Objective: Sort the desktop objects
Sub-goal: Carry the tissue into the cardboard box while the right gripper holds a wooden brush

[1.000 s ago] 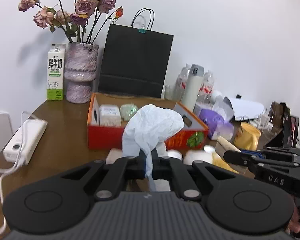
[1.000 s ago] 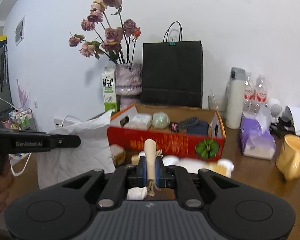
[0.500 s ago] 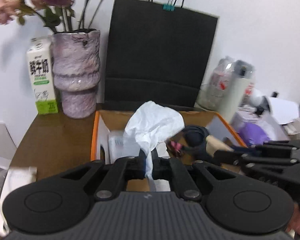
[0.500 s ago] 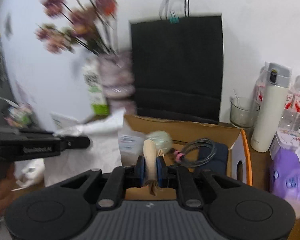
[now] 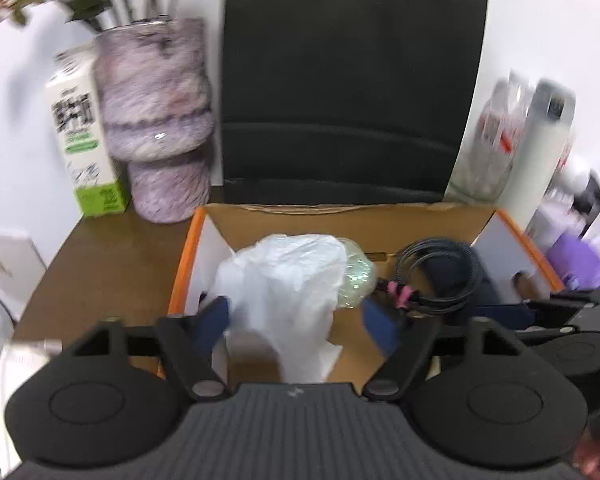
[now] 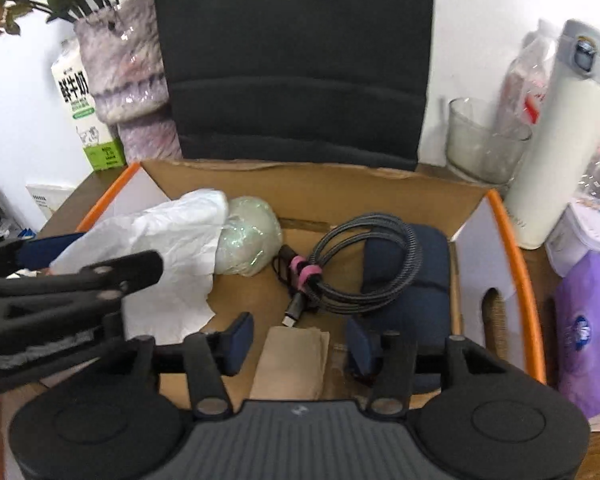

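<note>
Left tool [image 5: 296,320] and right tool [image 6: 300,340], pinching 1 second ago, now opening: white bag [image 5: 284,280] and tan roll [image 6: 292,360] released into box [image 6: 516,248].

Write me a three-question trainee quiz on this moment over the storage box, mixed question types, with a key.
1. True or false: the left gripper pinches the white crumpled bag.
2. What lies between the right gripper pads? A) coiled cable B) tan paper roll C) glass cup
3. Fill in: the cable coil rests partly on a dark blue ____ in the orange-rimmed box.

Key:
1. False; its jaws are opening, pads clear of the bag.
2. B; jaws opening, roll released.
3. Pouch.
</note>
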`<state>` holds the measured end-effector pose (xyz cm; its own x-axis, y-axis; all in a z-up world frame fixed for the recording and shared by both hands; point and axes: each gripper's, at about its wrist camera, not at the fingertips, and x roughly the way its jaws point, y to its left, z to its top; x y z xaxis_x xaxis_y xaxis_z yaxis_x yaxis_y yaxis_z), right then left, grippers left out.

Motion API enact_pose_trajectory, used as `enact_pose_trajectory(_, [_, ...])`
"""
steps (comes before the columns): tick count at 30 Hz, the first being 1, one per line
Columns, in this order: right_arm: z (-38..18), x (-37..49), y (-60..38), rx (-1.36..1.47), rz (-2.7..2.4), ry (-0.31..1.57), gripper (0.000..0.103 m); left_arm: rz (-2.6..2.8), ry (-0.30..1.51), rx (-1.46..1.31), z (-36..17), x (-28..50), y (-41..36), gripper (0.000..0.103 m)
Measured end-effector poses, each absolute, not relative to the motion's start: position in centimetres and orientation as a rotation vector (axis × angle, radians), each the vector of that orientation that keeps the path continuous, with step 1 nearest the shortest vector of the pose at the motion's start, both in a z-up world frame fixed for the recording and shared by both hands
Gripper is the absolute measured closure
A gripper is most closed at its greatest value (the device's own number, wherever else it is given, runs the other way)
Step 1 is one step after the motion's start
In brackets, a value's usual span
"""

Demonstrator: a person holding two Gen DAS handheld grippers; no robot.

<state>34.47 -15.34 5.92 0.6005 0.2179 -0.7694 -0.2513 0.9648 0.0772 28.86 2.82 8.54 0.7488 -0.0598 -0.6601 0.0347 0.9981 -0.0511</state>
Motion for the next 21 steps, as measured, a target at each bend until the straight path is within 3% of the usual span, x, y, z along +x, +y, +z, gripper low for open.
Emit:
enact_pose_trajectory(4, [7.8,31.7,-17.3,0.009,0.255,0.84,0.047,-0.017,0.668,-0.086,9.8,23.7,2.7,0.0])
enact_pose_trajectory(6, [8.5,29.6,-17.9,0.019,0.251,0.82,0.042,0.004,0.641,-0.096,10.2,20.9,2.2,0.0])
enact_pose_trajectory(13, [10.6,21.0,-19.9,0.069,0.29,0.747,0.037,-0.097,0.599,-0.13,10.6,11.4,0.8,0.0])
enact_pose_trajectory(15, [10.8,17.9,-20.5,0.097,0.317,0.727,0.027,-0.125,0.576,-0.107,10.5,8.9,0.6,0.0])
enact_pose_trajectory(21, [8.9,8.1,-22.2,0.134,0.322,0.673,0.025,-0.19,0.516,-0.024,8.1,1.7,1.7,0.0])
